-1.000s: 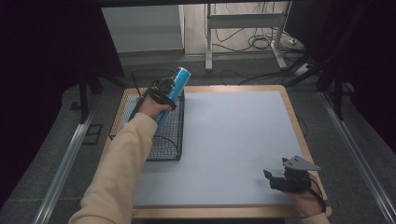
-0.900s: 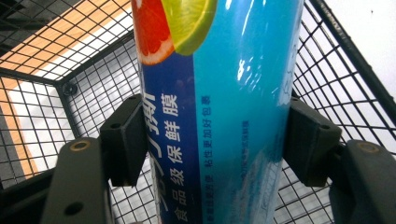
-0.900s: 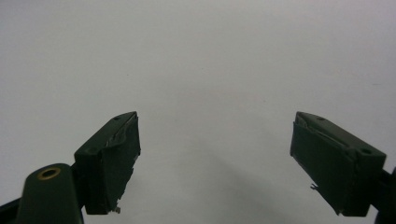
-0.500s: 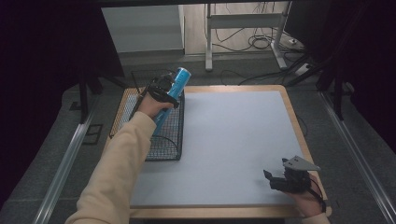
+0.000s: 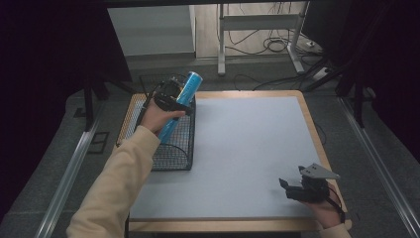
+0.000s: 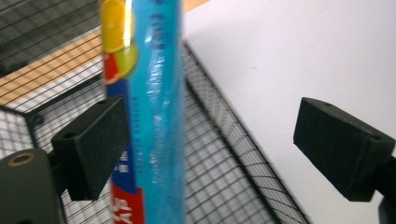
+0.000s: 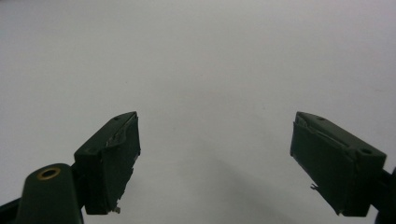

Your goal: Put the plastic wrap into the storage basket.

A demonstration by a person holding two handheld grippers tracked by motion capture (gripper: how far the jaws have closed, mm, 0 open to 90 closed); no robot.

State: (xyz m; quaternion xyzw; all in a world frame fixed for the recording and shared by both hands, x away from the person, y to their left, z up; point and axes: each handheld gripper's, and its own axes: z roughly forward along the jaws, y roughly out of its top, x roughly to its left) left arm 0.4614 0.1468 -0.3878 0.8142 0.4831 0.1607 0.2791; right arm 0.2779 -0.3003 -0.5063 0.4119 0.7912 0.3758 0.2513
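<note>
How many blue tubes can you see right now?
1: the blue tube leans tilted in the wire basket at the table's left edge, between the left gripper's open jaws.

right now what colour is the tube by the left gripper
Bright blue tube, with a red band and citrus-fruit print near one side; the left gripper view shows it best.

Blue tube runs past both edges; label perhaps blurred.

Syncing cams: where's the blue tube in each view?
High view: blue tube upper left, slanting over the wire basket, at the left gripper.
Left gripper view: left of centre, running top to bottom, touching one jaw, the other well apart.
Right gripper view: white mat beyond open jaws.
Shared landmark: the white mat.
</note>
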